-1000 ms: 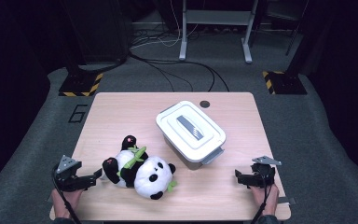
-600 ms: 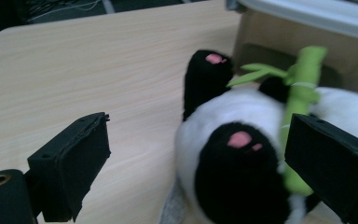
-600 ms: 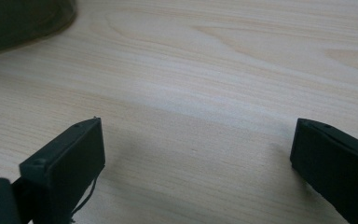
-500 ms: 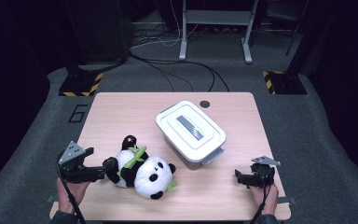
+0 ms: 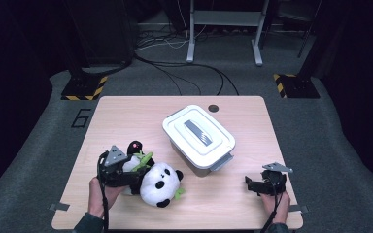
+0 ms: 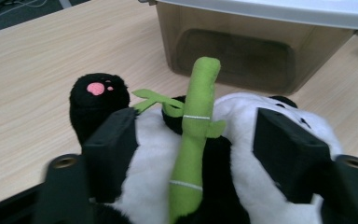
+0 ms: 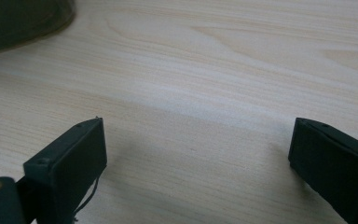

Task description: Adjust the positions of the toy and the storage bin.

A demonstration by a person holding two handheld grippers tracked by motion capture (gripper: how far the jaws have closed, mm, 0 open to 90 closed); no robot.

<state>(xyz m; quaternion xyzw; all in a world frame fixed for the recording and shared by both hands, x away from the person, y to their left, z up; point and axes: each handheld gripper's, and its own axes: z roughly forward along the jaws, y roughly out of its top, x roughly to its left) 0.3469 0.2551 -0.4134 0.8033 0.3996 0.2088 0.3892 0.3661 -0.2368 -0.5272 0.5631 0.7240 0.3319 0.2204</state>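
Panda (image 5: 158,179) lies lengthwise, foot toward table's far-left; left gripper (image 6: 193,149) seemingly clamps its body.

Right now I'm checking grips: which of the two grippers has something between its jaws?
The left gripper, jaws astride the plush panda; the right gripper has only bare table between its open jaws.

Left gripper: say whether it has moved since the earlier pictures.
Yes. The left gripper moved right from the table's left edge onto the panda, its jaws closing around it.

Lab: hazard-taped stands (image 5: 80,89), floor cables (image 5: 194,73)
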